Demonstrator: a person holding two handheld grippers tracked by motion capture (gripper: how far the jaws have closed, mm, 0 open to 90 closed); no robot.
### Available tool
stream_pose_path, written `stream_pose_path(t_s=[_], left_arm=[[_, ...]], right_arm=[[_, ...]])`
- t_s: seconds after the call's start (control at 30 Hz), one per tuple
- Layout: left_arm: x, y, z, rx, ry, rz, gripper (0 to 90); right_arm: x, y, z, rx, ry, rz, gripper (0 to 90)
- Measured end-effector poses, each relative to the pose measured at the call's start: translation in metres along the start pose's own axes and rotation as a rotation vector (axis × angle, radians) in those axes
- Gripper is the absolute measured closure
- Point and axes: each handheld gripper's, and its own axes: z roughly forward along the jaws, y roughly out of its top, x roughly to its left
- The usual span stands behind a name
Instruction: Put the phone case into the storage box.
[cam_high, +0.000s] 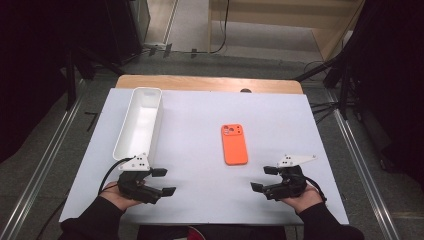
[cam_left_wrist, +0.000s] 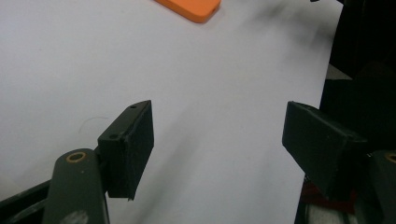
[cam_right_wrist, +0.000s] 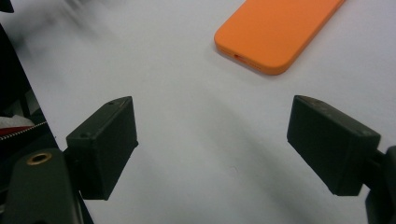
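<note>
An orange phone case (cam_high: 234, 144) lies flat, camera cut-out away from me, on the white table sheet (cam_high: 200, 150) right of centre. A long white bin (cam_high: 140, 120) stands at the left, its inside bare. My left gripper (cam_high: 164, 182) rests at the front left, just below the bin's near end, jaws wide apart with only table between them (cam_left_wrist: 219, 140). My right gripper (cam_high: 264, 179) sits at the front right, below and right of the case, open and holding nothing (cam_right_wrist: 212, 140). The case's near end (cam_right_wrist: 275, 32) shows ahead of the right jaws; a corner of it (cam_left_wrist: 191, 8) shows far off in the left gripper view.
The white sheet covers a wooden table whose far edge (cam_high: 210, 82) shows bare. Dark stands and cables (cam_high: 345, 75) flank the table on the floor. A wooden shelf unit (cam_high: 320, 20) stands beyond. Open table surface lies between the two grippers.
</note>
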Motion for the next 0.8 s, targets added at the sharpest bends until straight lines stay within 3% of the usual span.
stream_pose_path(t_s=[0.8], left_arm=[[0.0016, 0.0009, -0.0015, -0.019, 0.01, 0.024, 25.1]], right_arm=[[-0.0013, 0.0006, 0.003, 0.003, 0.001, 0.01, 15.0]])
